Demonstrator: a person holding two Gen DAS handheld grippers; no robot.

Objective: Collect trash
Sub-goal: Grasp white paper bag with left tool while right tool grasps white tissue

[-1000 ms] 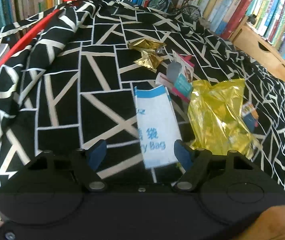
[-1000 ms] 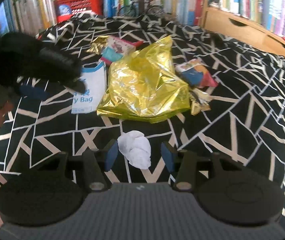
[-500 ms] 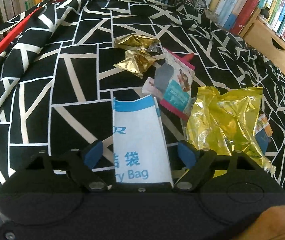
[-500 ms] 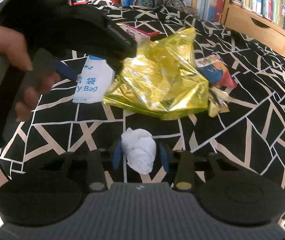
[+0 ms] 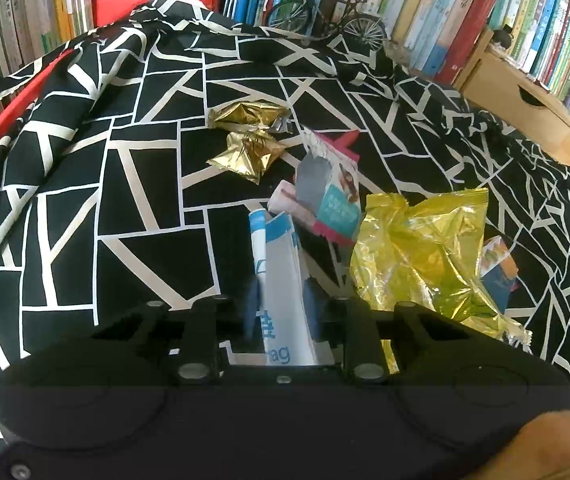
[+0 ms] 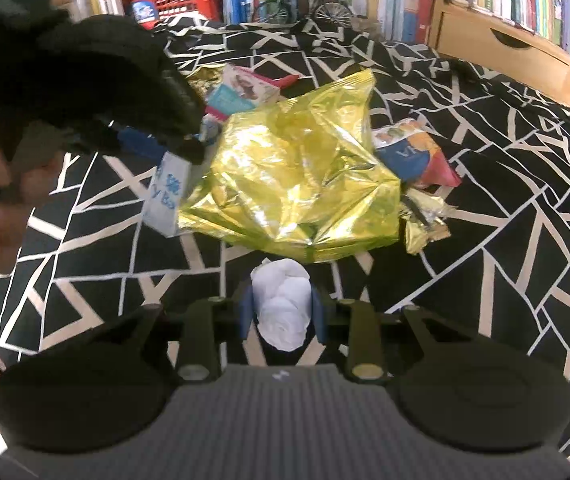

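My left gripper (image 5: 279,308) now pinches the white and blue bag (image 5: 281,276), lifted and folded narrow beside the gold wrapper (image 5: 421,264); before it lay flat. My right gripper (image 6: 281,314) squeezes the crumpled white tissue (image 6: 283,308) tighter on the cloth (image 5: 105,184).

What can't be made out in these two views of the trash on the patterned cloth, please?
- White paper bag, left wrist view: lower print hidden behind the left claw.
- Blue-and-red snack wrapper, right wrist view: lettering too small, partly under the yellow foil bag.
- Crumpled tissue: underside hidden in the right claw.
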